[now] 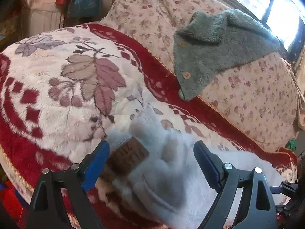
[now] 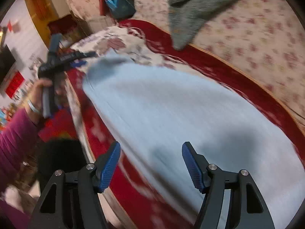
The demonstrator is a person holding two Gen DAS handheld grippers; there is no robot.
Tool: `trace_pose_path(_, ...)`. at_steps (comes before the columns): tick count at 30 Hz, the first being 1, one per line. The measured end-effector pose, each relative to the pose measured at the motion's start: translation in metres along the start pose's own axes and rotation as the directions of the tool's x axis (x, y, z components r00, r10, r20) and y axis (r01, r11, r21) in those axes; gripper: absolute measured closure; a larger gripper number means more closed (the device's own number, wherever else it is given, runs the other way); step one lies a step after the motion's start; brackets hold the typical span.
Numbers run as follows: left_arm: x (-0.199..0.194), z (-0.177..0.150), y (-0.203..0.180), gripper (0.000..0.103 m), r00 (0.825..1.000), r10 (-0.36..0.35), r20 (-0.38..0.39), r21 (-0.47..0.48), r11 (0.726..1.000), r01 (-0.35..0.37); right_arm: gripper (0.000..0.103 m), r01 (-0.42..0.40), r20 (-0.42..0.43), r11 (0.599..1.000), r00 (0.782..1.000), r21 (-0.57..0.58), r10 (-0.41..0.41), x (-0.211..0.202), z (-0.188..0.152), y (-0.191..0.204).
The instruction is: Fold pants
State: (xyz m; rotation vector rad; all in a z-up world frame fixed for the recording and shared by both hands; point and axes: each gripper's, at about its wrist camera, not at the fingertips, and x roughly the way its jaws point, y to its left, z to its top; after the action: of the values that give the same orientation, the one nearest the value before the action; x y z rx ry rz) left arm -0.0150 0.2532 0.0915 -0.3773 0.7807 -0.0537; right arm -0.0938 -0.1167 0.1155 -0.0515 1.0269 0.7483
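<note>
A: What's the surface?
B: A plush red-and-cream floral blanket [image 1: 57,99] on a sofa.
A: The tongs?
B: Left gripper [image 1: 151,152] spread wide around fluffy white pants [image 1: 171,181]; right gripper [image 2: 150,152] wide, empty, above them. Grey fleece jacket [image 1: 219,57] lies beyond.

Daylit room, sharp on the left wrist view, smeared on the right.

A window [image 1: 282,13] at the upper right of the left wrist view is blown out to white and lights the scene from that side. The white pants [image 1: 171,164] lying closest to that lens are soft and out of focus, while the blanket [image 1: 57,87] pattern beyond is crisp. The right wrist view carries heavy motion blur, with a dark shadow on the pants near the bottom. Both views bend strongly and go black at the corners.
</note>
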Motion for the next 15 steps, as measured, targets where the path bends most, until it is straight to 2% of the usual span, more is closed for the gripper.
trace_pose_path(2,0.011,0.008,0.005,0.014,1.000,-0.011,-0.017,-0.008,1.000,0.011,0.031,-0.026,0.008,0.999,1.000,-0.024,0.027,0.018,0.026,0.011)
trace_pose_path(5,0.029,0.016,0.008,0.014,0.999,0.011,-0.039,0.004,1.000,-0.011,0.029,-0.032,0.004,0.998,0.999,-0.061,0.032,0.045,0.056,0.021)
trace_pose_path(7,0.042,0.019,0.007,0.014,0.998,0.024,-0.062,0.018,1.000,-0.023,0.029,-0.017,-0.023,0.998,1.000,-0.066,0.016,0.063,0.064,0.023)
trace_pose_path(9,0.055,0.021,0.002,0.014,0.996,0.030,-0.088,0.046,0.999,-0.026,0.029,-0.038,-0.038,0.998,0.999,-0.044,0.036,0.069,0.062,0.016)
trace_pose_path(10,0.060,0.020,-0.002,0.030,0.996,0.045,-0.078,0.063,0.997,-0.040,0.029,-0.057,-0.049,0.998,0.997,-0.026,0.055,0.073,0.054,0.013)
trace_pose_path(11,0.061,0.020,-0.004,0.052,0.996,0.053,-0.070,0.069,0.996,-0.049,0.028,-0.056,-0.062,0.998,0.997,-0.017,0.055,0.075,0.048,0.010)
trace_pose_path(12,0.065,0.020,-0.006,0.093,0.994,0.075,-0.082,0.071,0.995,-0.069,0.028,-0.046,-0.084,0.999,0.995,-0.011,0.045,0.079,0.038,0.006)
trace_pose_path(15,0.061,0.022,-0.008,0.092,0.995,0.078,-0.069,0.036,0.996,-0.076,0.028,-0.019,-0.129,1.000,0.991,-0.004,0.019,0.081,0.015,-0.006)
